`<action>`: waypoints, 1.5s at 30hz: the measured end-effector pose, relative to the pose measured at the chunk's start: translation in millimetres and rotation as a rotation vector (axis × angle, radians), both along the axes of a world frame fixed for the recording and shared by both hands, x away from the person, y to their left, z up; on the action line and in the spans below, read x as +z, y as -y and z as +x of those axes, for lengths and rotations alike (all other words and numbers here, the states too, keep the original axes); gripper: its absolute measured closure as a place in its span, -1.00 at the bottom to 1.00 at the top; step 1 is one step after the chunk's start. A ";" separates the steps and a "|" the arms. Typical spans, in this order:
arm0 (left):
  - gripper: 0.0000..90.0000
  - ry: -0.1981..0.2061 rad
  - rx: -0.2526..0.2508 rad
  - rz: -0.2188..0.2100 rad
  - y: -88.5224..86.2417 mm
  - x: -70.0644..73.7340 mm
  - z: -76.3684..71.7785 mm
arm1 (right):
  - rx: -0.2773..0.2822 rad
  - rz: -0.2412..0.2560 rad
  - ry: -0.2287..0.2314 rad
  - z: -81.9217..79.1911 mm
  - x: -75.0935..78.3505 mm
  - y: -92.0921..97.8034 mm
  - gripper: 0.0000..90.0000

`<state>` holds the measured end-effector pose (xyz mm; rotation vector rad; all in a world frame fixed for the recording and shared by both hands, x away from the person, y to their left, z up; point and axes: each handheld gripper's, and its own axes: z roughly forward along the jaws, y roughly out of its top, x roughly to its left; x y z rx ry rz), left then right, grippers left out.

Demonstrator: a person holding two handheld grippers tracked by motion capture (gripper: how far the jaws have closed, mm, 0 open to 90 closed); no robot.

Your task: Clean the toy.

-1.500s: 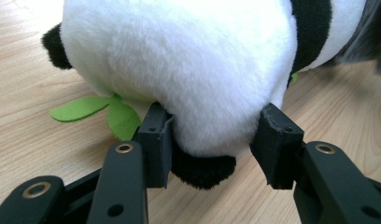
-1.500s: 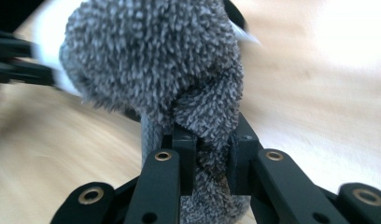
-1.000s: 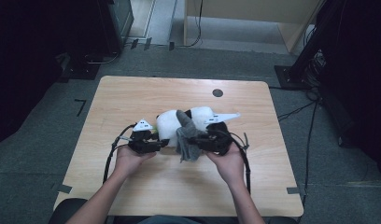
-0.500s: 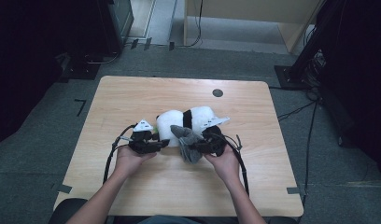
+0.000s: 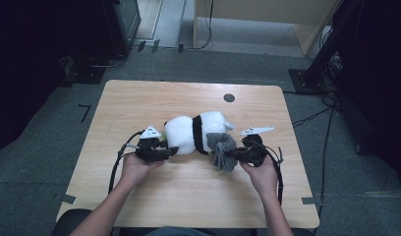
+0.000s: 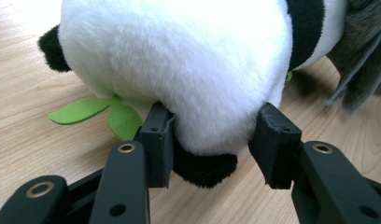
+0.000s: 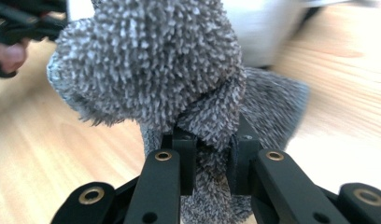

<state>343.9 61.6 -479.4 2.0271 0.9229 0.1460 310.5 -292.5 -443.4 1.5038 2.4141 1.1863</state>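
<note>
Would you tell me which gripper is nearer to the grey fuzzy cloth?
The right gripper: its fingers are shut on the grey fuzzy cloth. The left gripper is at the other end of the black-and-white plush panda, gripping it.

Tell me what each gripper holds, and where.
Left gripper clamps the black-and-white plush panda by its rounded end; right gripper pinches a fold of the fuzzy grey cloth.

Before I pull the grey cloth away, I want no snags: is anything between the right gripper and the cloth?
Nothing visible. The right gripper has its jaws shut directly on a fold of the grey cloth, with nothing between. The cloth lies against the plush panda, which the left gripper clamps at its other end.
</note>
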 end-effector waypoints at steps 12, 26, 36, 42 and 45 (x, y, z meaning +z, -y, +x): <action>0.19 0.006 0.003 -0.005 -1.3 -0.8 0.4 | -0.207 -0.045 0.005 15.4 8.7 64.0 0.73; 0.17 0.013 0.005 -0.023 -3.1 -1.6 1.0 | -0.209 -0.132 -0.065 54.7 -39.1 55.6 0.56; 0.14 0.013 0.004 -0.037 -3.8 -1.0 2.1 | -0.169 -0.035 0.006 42.4 -28.0 62.1 -0.07; 0.13 0.010 0.003 -0.040 -4.1 -0.7 2.3 | -0.134 0.062 0.143 27.3 -4.4 60.4 -0.14; 0.13 0.008 0.002 -0.040 -3.9 -0.3 2.3 | -0.096 0.073 0.186 22.2 3.1 49.5 -0.20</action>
